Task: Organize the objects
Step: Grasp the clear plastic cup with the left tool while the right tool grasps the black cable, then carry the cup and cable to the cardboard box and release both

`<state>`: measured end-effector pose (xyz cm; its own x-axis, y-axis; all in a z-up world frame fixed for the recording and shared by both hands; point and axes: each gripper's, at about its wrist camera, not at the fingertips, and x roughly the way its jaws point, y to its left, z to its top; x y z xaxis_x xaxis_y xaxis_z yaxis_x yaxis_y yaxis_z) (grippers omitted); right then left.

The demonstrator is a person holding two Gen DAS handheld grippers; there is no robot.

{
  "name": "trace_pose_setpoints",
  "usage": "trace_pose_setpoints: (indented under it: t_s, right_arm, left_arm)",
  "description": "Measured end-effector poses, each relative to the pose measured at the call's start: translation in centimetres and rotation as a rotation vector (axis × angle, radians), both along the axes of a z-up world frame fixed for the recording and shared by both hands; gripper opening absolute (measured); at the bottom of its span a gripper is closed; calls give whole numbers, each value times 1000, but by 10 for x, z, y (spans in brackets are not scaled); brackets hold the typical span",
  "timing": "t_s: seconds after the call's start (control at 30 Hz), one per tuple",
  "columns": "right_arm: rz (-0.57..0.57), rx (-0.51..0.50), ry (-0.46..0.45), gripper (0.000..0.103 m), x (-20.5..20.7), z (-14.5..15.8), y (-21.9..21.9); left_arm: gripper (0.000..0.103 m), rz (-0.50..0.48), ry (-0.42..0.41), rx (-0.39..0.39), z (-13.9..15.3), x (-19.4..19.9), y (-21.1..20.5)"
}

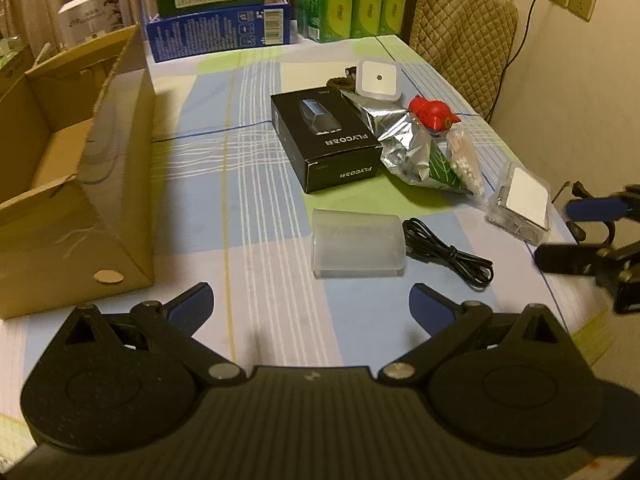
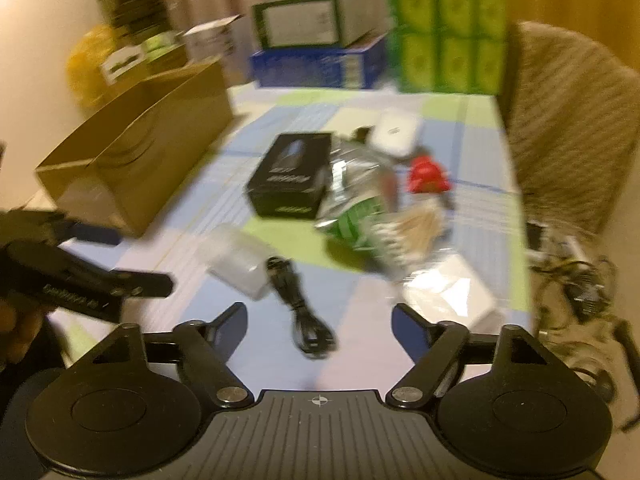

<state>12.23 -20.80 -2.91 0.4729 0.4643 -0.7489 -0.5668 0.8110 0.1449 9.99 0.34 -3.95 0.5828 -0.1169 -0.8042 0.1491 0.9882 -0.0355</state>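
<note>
Translucent plastic cup [image 1: 357,243] lies on its side just in front of the black box [image 1: 325,138], with the coiled black cable [image 1: 450,253] touching its right end. Your left gripper [image 1: 312,304] hovers short of the cup, fingers spread and empty; your right gripper [image 2: 319,322] is likewise spread and empty. The cardboard carton [image 1: 76,184] stands well left of the black box. A cup on its side may roll from your pads, or you may snag the cable.
</note>
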Motion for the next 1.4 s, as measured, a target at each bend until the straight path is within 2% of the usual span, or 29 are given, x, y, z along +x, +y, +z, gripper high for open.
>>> trace_pose_setpoints:
  t_s: [0.13, 0.27, 0.47, 0.53, 0.6, 0.7, 0.9, 1.03, 1.13, 1.23, 1.4]
  right_arm:
    - [74, -46, 13, 56, 11, -16, 18]
    - [107, -64, 50, 49, 26, -33, 29]
    - [149, -123, 68, 32, 42, -56, 45]
    - [152, -130, 73, 18, 45, -62, 48]
    - [147, -123, 68, 15, 46, -64, 48]
    - [108, -91, 77, 11, 48, -61, 43]
    - [21, -39, 94, 11, 49, -54, 27]
    - [-7, -37, 97, 11, 47, -51, 23]
    - [-28, -34, 96, 11, 46, -49, 19]
    - [-39, -34, 100, 11, 45, -48, 16]
    - [-55, -35, 97, 11, 41, -41, 15]
  left_arm:
    - [102, -17, 18, -5, -9, 12, 1]
    - [102, -33, 29, -8, -17, 23, 3]
    - [102, -55, 51, -23, -27, 37, 3]
    - [102, -76, 50, -23, -30, 41, 0]
    - [102, -85, 48, -27, -33, 44, -3]
    - [102, -84, 51, -43, -36, 50, -7]
    - [102, -109, 54, -59, -42, 59, -20]
    - [89, -119, 49, -30, -46, 63, -29]
    - [85, -118, 46, -7, -49, 65, -32]
    - [68, -117, 48, -2, -51, 65, -32]
    - [67, -119, 29, 21, -46, 61, -29]
